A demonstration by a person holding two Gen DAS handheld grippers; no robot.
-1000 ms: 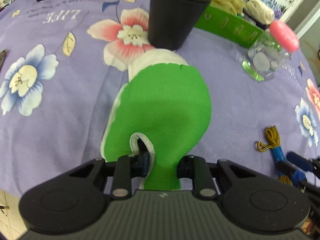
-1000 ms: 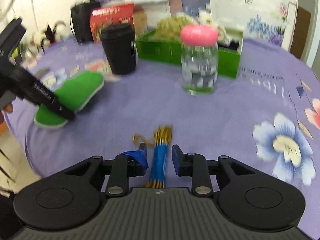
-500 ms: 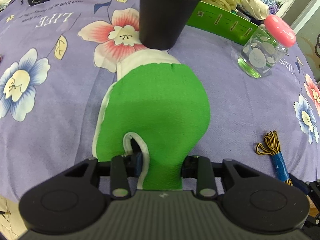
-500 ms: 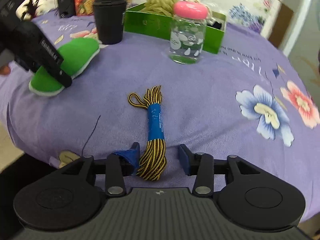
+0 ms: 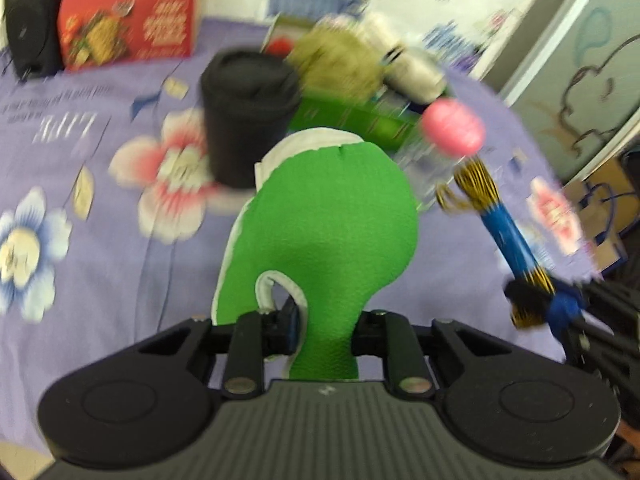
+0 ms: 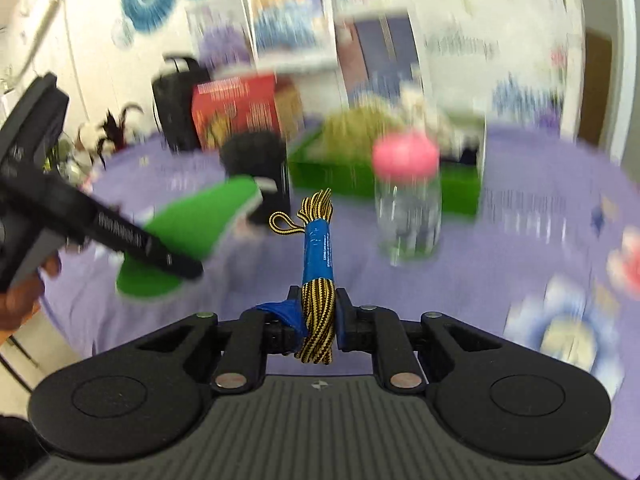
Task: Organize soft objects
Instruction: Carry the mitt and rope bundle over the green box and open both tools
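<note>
In the left wrist view, the left gripper [image 5: 326, 330] at the bottom centre is clamped on the narrow end of a green mitt [image 5: 332, 224], which reaches up from the jaws into the middle of the frame, clear of the purple flowered tablecloth [image 5: 100, 272]. Its jaws have just closed further on that cloth end. Above the mitt, in the upper part of the frame, stand a black cup [image 5: 248, 116], a green box [image 5: 352, 120] holding soft things, and a clear jar with a pink lid [image 5: 452, 128].

In the right wrist view, the right gripper [image 6: 318, 320] at the lower centre pinches the near end of a yellow-and-black cord bundle [image 6: 318, 248] with a blue wrap. Its jaws have just closed on it. The bundle points up and away toward the frame's middle, off the tablecloth.
</note>
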